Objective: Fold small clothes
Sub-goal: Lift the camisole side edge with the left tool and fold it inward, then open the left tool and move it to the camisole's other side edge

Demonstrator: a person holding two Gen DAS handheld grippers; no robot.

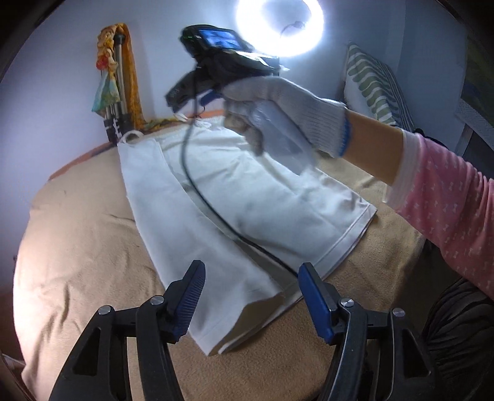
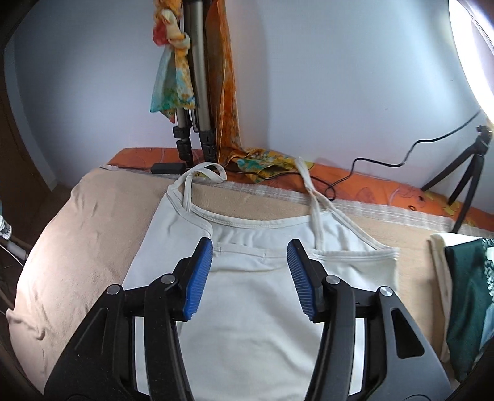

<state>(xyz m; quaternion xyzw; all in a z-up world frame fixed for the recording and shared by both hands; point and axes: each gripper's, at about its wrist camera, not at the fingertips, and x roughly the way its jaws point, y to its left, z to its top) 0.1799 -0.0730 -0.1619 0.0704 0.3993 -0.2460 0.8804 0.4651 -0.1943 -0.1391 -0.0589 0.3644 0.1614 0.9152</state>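
Observation:
A white strappy top [image 1: 216, 200] lies flat on a beige blanket [image 1: 86, 246], with one side folded over along its length. My left gripper [image 1: 250, 271] hovers open just above the top's hem, and nothing sits between its blue pads. A gloved hand [image 1: 287, 105] holds the other gripper's handle above the far end of the top. In the right wrist view my right gripper [image 2: 250, 246] stands open over the top [image 2: 247, 308] near its neckline, its pads empty. Two thin straps [image 2: 203, 171] trail toward the blanket's [image 2: 77, 231] far edge.
A black cable [image 1: 191, 172] runs across the top. A tripod hung with colourful scarves [image 2: 197, 92] stands at the wall. A small tripod [image 2: 469, 172] and a ring light [image 1: 278, 18] are at the back right. Dark green folded cloth [image 2: 469, 302] lies right of the top.

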